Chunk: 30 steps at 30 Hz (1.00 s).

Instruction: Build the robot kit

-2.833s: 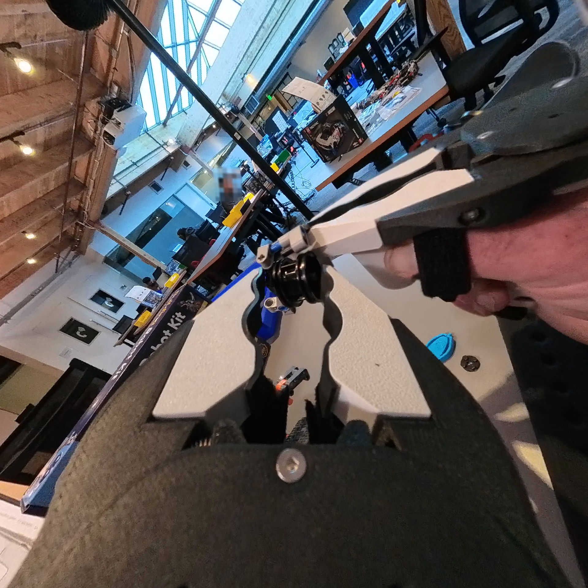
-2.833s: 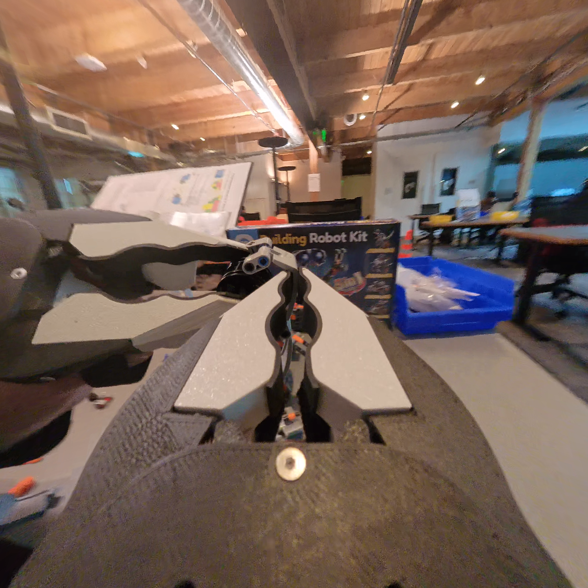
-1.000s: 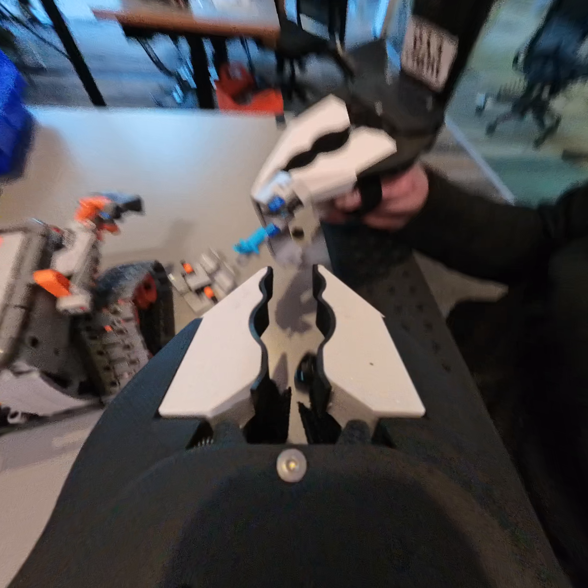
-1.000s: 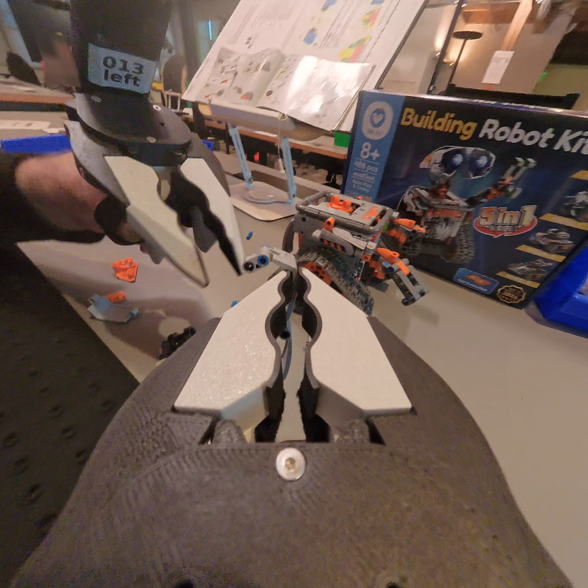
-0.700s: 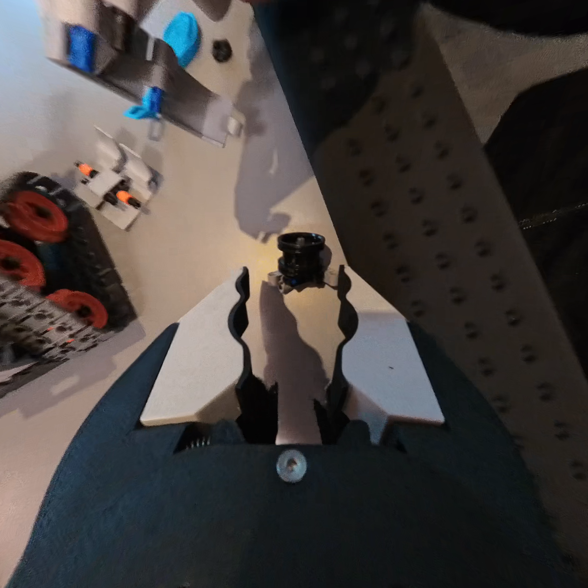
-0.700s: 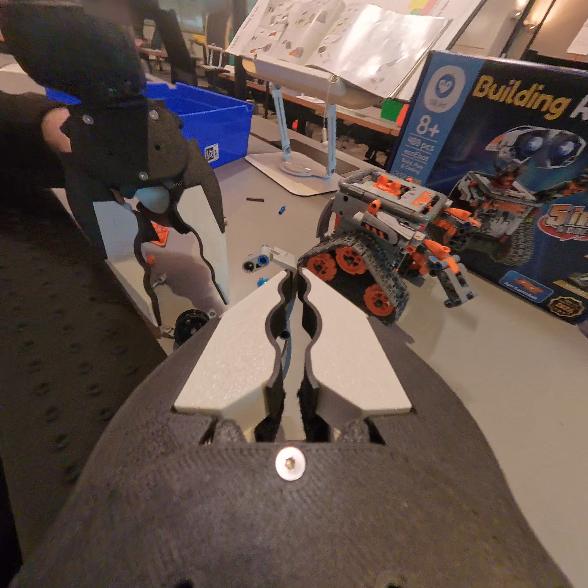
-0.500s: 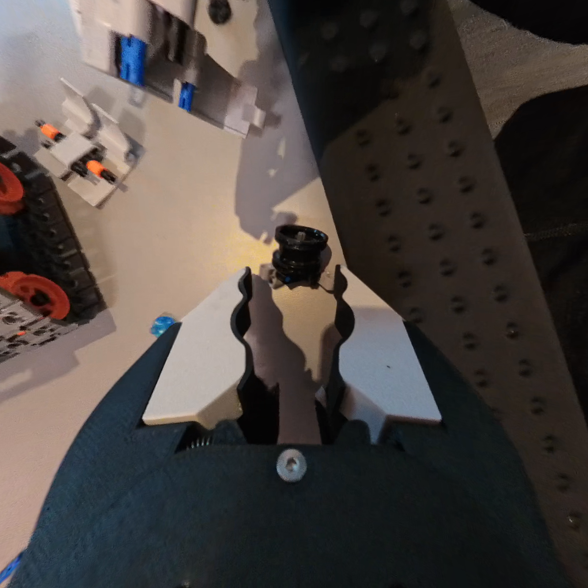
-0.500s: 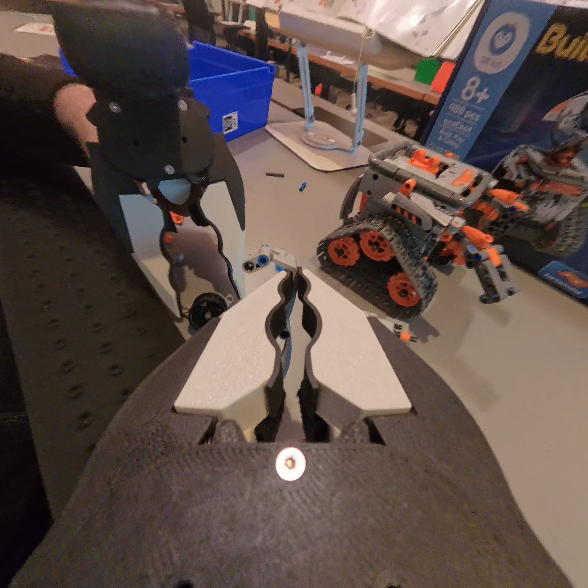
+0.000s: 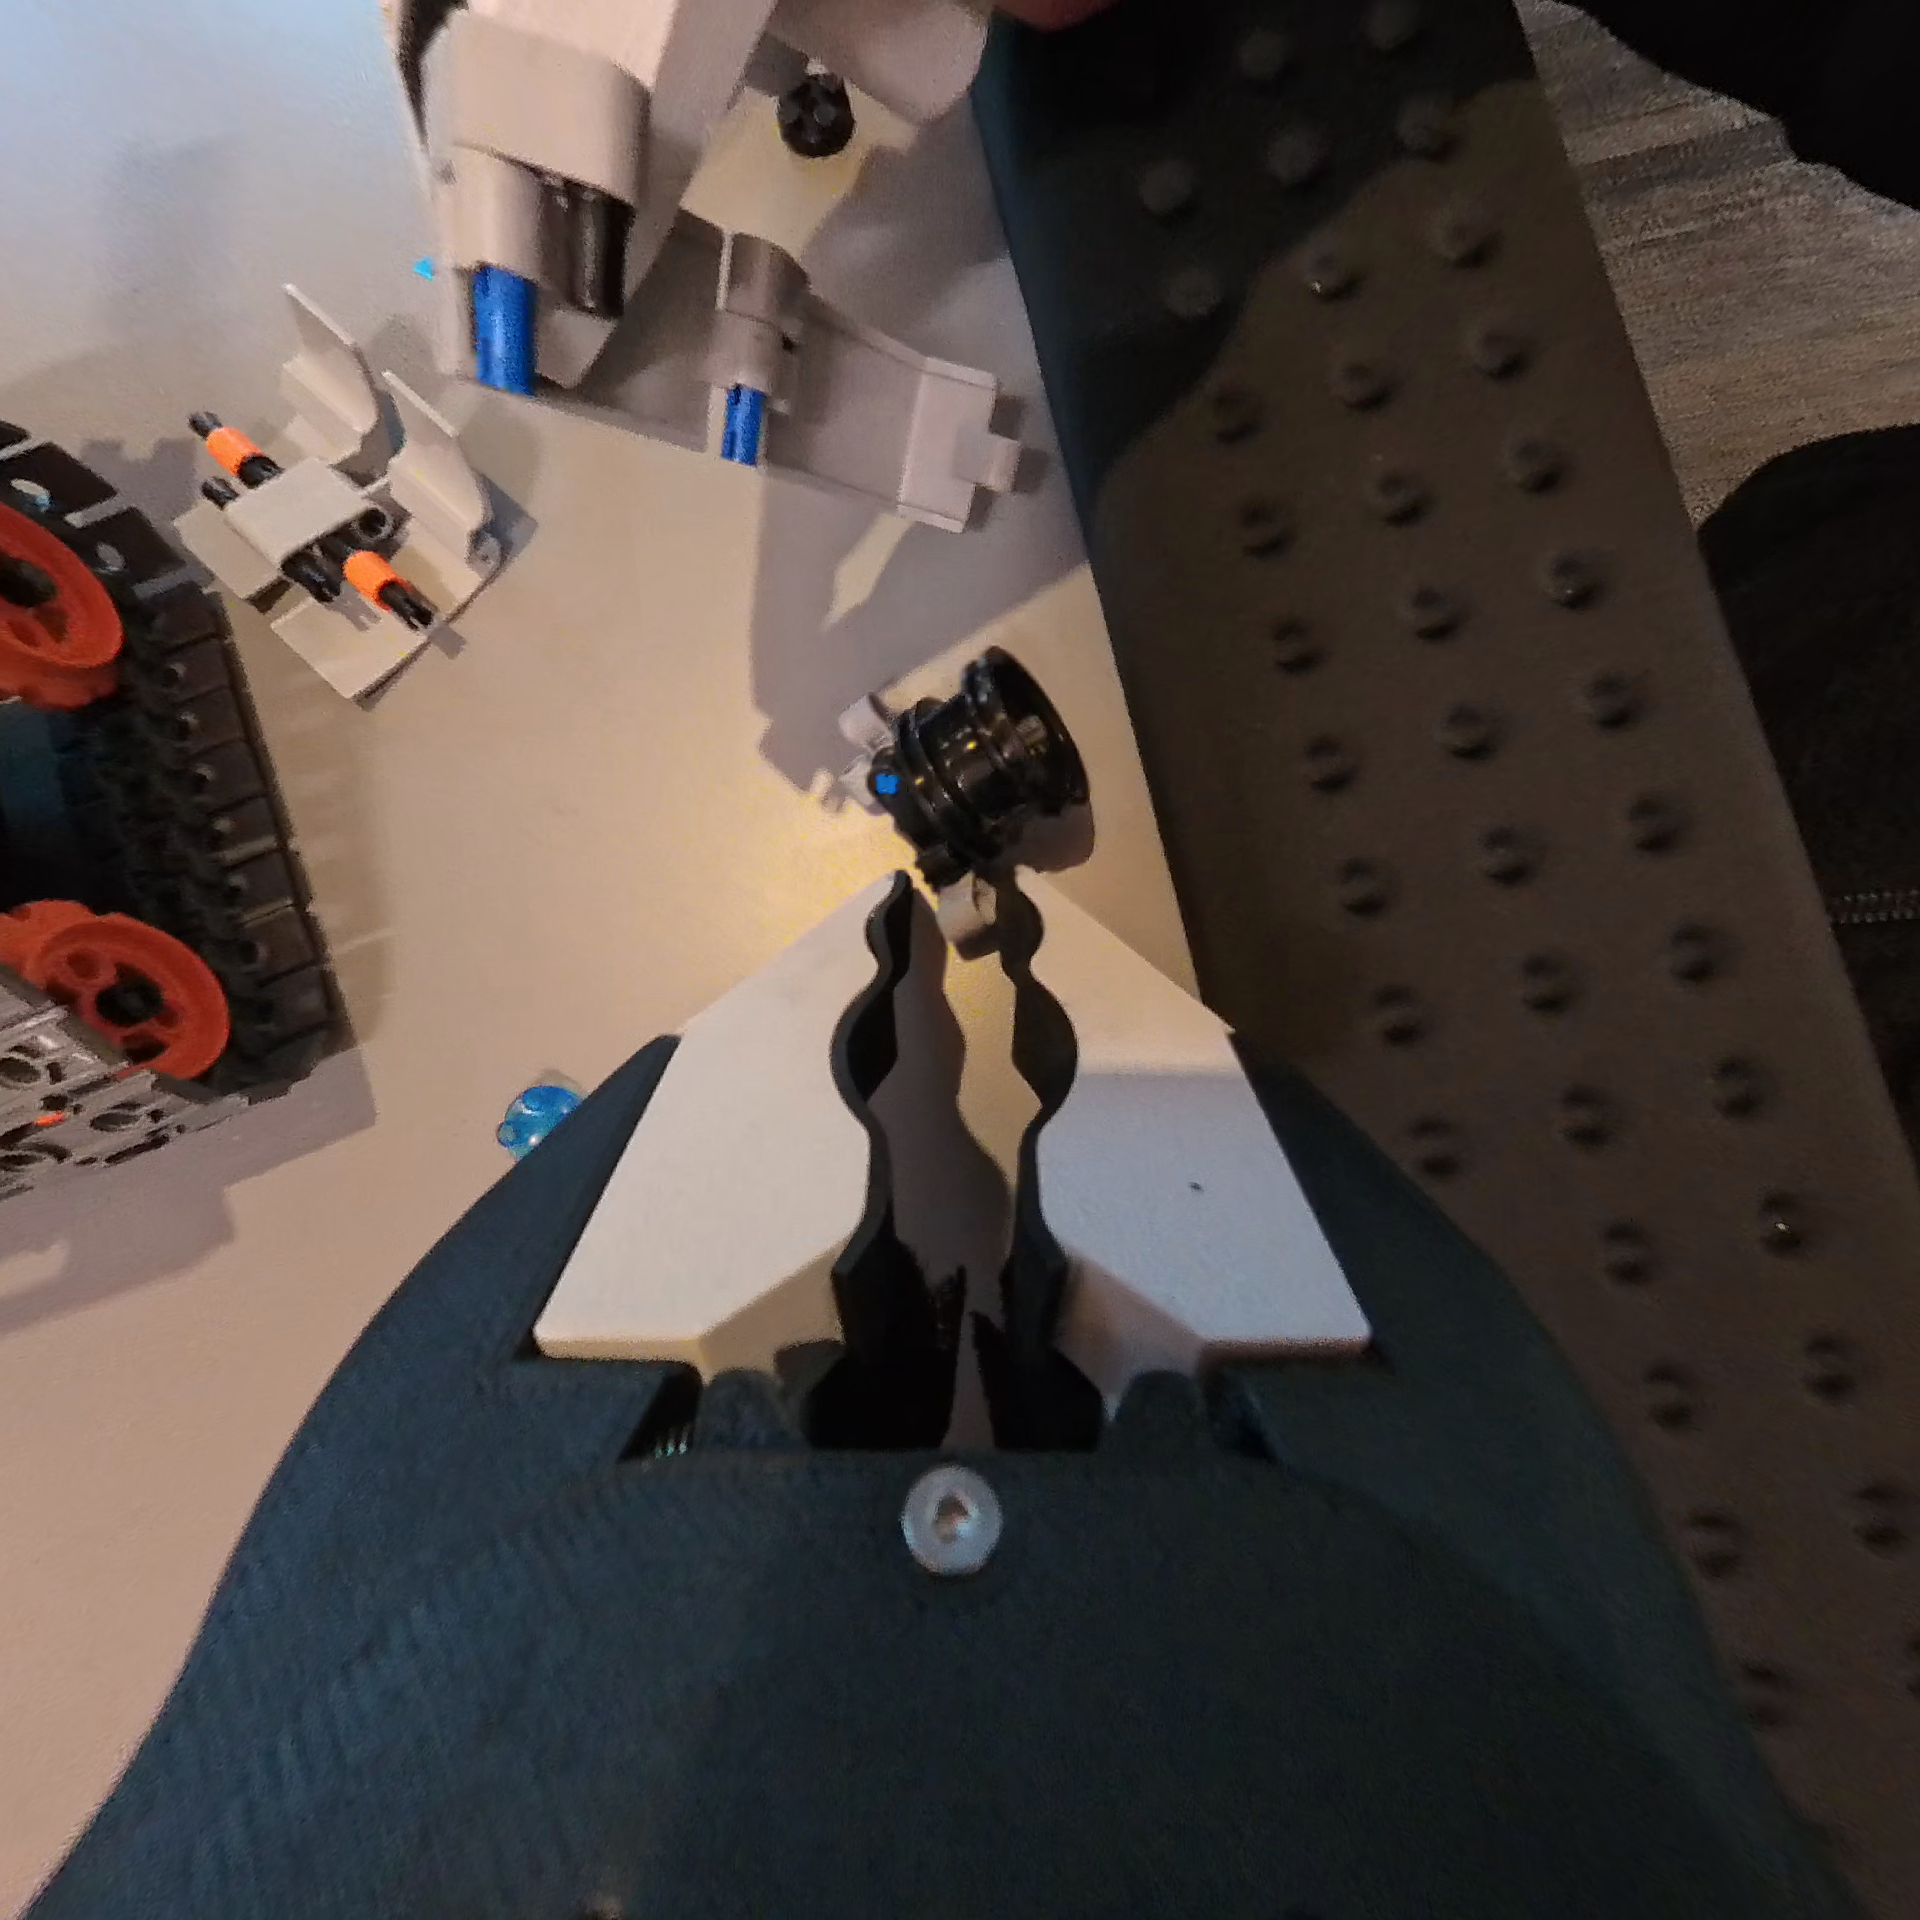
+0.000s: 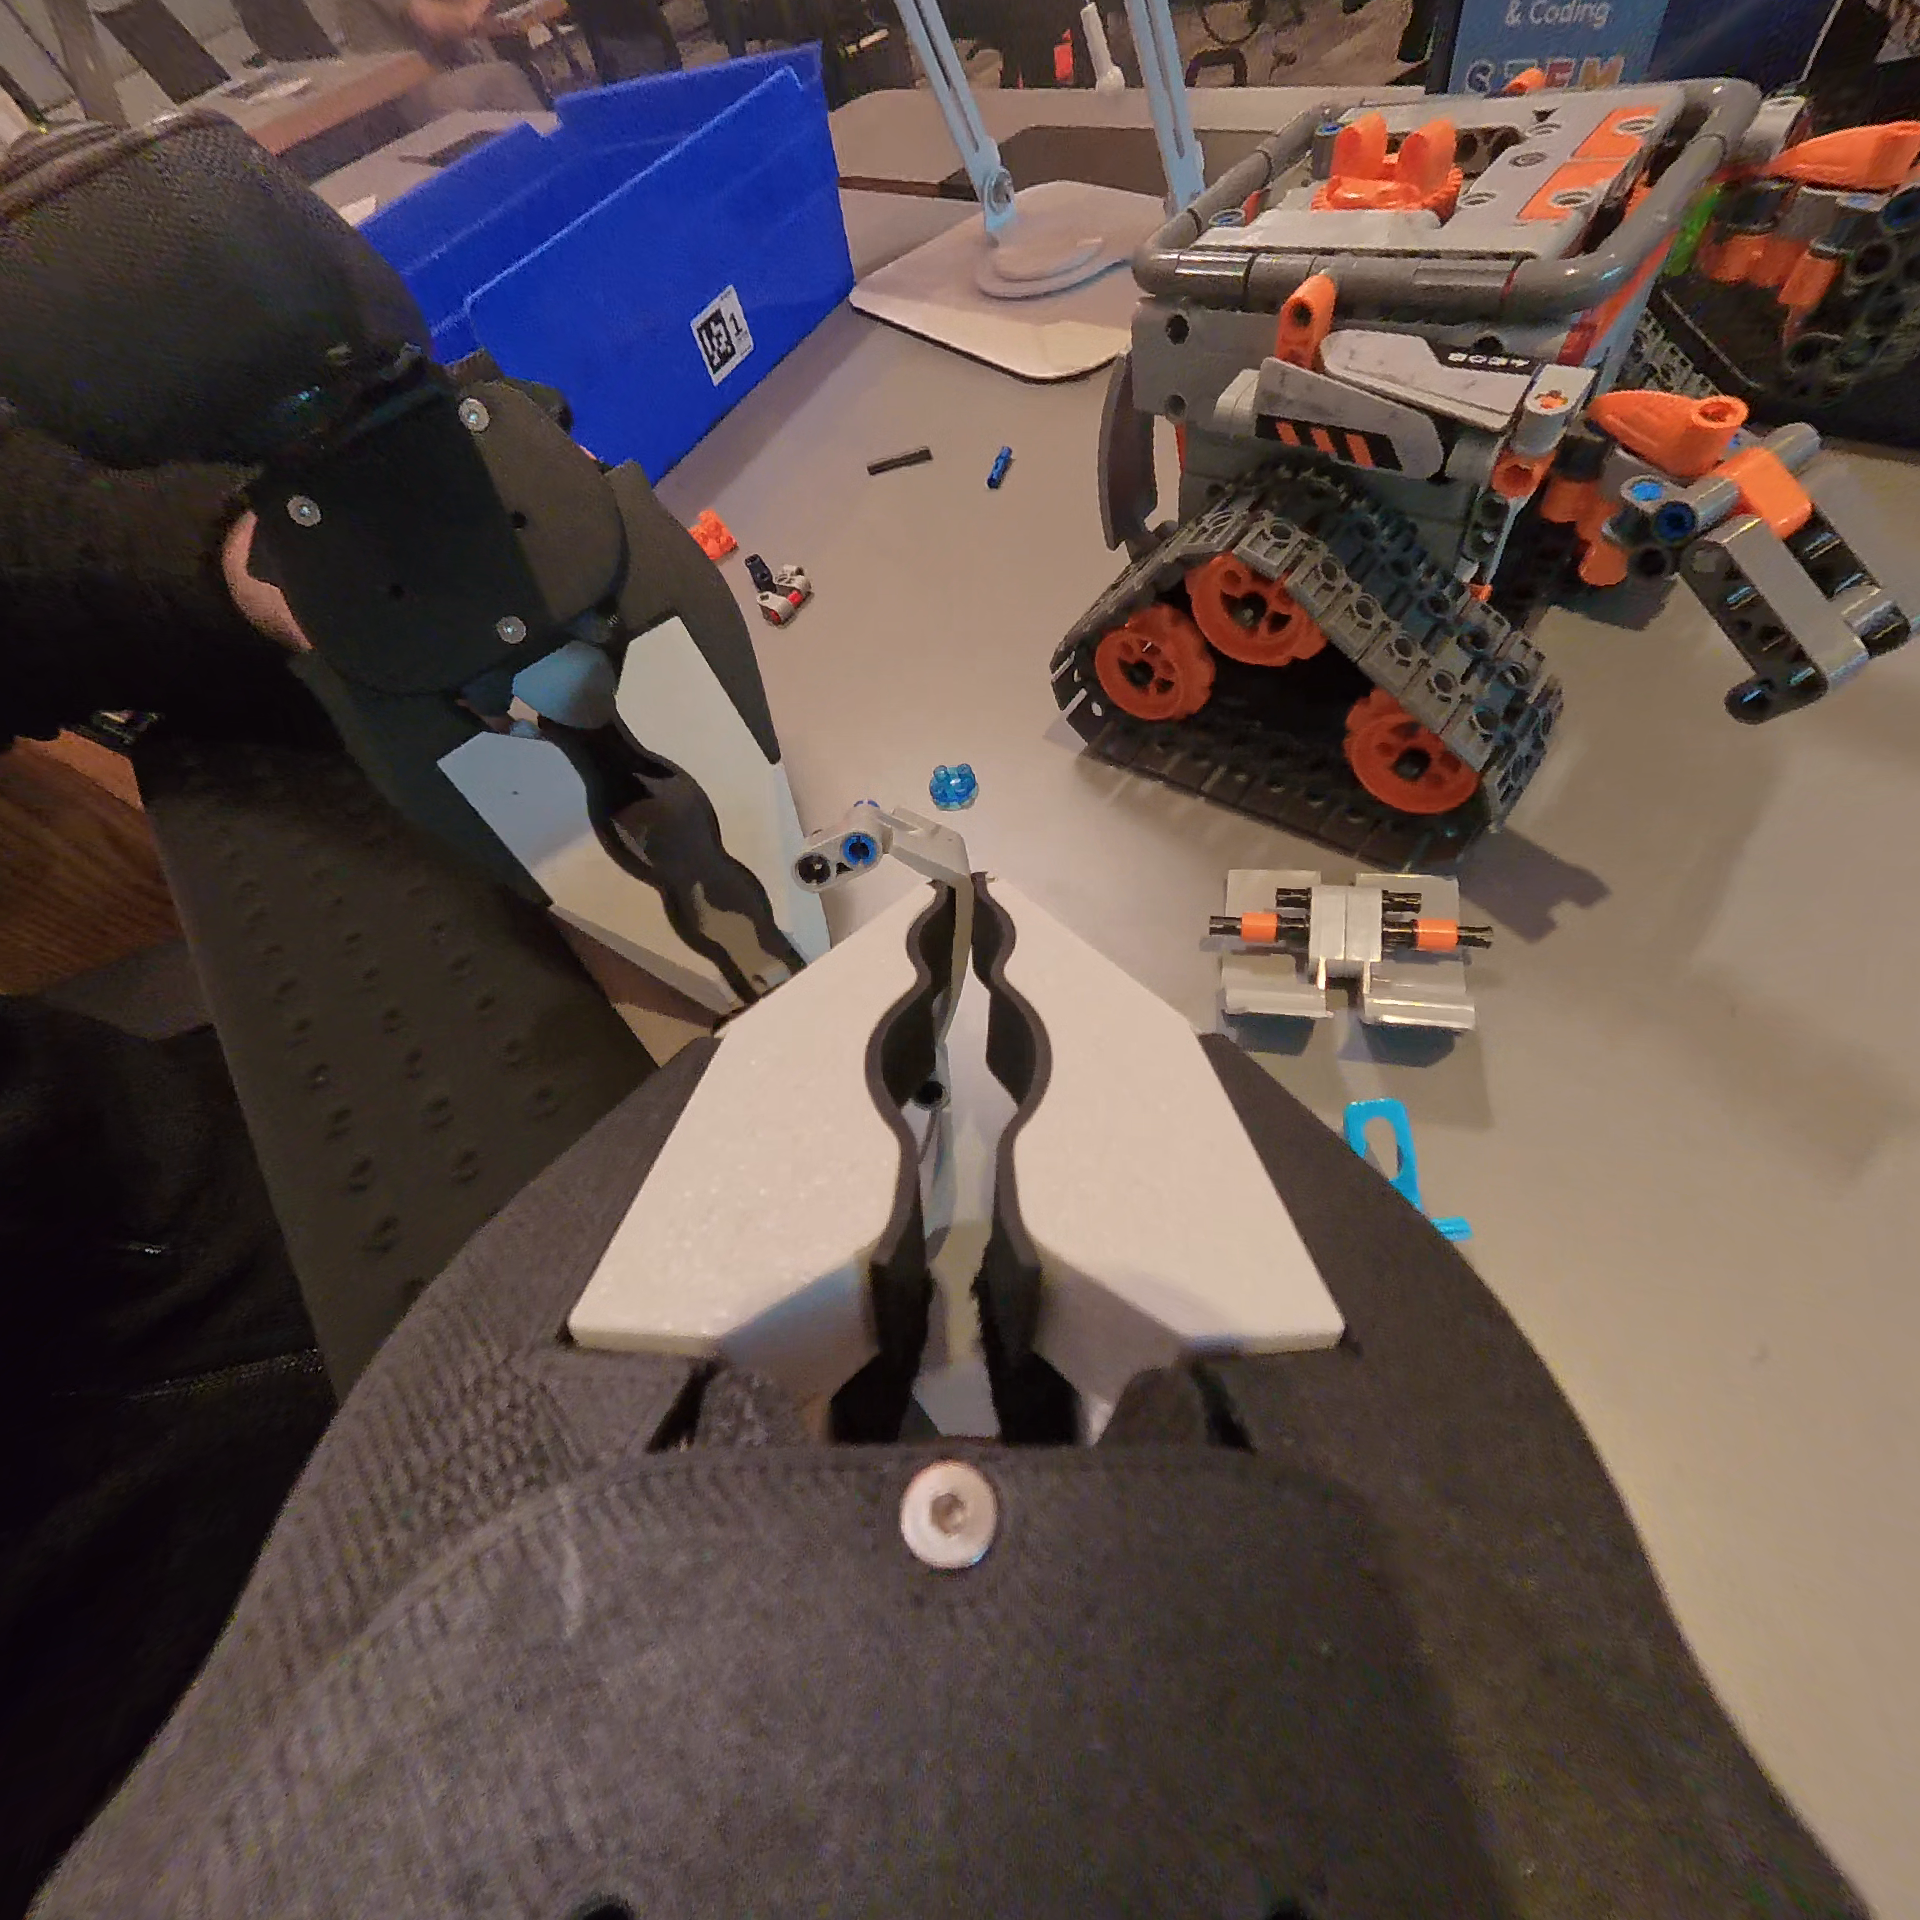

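My left gripper (image 9: pixel 961 899) is closed on the grey tab of a small black wheel piece (image 9: pixel 982 764) with a blue pin, at the table surface beside the black mat (image 9: pixel 1455 831). My right gripper (image 10: pixel 961 899) is shut on a grey angled beam (image 10: pixel 883 842) with blue pins and holds it above the table. That beam also shows at the top of the left wrist view (image 9: pixel 831 416). The left gripper shows at the left of the right wrist view (image 10: pixel 727 935), close beside the right one; the wheel piece is hidden there.
A tracked grey and orange robot model (image 10: pixel 1351 520) stands to the right. A small grey sub-assembly with orange pins (image 10: pixel 1345 935) and a blue round stud (image 10: pixel 953 787) lie near the grippers. A light-blue piece (image 10: pixel 1382 1143), a blue bin (image 10: pixel 623 260) and a stand base (image 10: pixel 1018 281) are around. Some 9 centimetres of space lies between my two pairs of fingers.
The left gripper came down from beside the right one, opened over the black wheel piece on the table and has now closed on its grey tab. The right gripper lowered, still holding the beam.
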Available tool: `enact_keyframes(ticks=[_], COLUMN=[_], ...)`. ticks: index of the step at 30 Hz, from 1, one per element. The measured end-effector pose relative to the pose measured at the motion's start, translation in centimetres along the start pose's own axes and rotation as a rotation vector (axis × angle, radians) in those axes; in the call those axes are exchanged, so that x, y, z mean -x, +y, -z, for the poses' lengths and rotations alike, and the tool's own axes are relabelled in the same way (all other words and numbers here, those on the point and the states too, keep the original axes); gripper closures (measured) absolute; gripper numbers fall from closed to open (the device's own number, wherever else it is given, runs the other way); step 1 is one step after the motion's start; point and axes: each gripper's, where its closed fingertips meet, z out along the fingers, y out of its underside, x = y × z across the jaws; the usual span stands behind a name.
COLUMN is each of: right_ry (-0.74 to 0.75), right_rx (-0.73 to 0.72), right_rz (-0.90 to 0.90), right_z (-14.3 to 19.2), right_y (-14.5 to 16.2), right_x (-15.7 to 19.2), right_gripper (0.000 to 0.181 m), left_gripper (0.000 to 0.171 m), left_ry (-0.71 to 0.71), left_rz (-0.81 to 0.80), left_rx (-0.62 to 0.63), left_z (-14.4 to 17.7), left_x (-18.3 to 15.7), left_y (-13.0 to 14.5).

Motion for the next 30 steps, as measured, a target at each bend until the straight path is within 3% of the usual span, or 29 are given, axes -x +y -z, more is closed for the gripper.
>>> enact_keyframes(ticks=[7,11,15,19,24,30], right_ry=[0.015,0.049,0.035,-0.009,0.099,0.131], right_rx=[0.054,0.126,0.112,0.096,0.109,0.092], right_rz=[0.068,0.184,0.269,0.38,0.579,0.801], right_z=[-0.8,-1.1,-1.1,-1.1,-1.2,-1.6], right_y=[0.7,1.8,1.3,1.2,1.4,1.8], right_x=[0.5,0.7,1.5,3.0,3.1,5.0], right_gripper=[0.181,0.181,0.181,0.181,0.181,0.181], left_gripper=[0.165,0.146,0.132,0.132,0.119,0.136], left_ry=[-0.013,0.036,0.033,0.054,0.071,0.011], left_rz=[0.047,0.069,0.067,0.04,0.034,0.027], left_rx=[-0.012,-0.022,-0.031,-0.048,-0.063,-0.066], left_z=[-0.2,-0.1,0.2,0.2,-0.8,-1.3], left_x=[0.8,0.3,0.6,0.1,-0.6,0.1], left_y=[0.0,-0.1,0.0,-0.4,-0.9,-1.4])
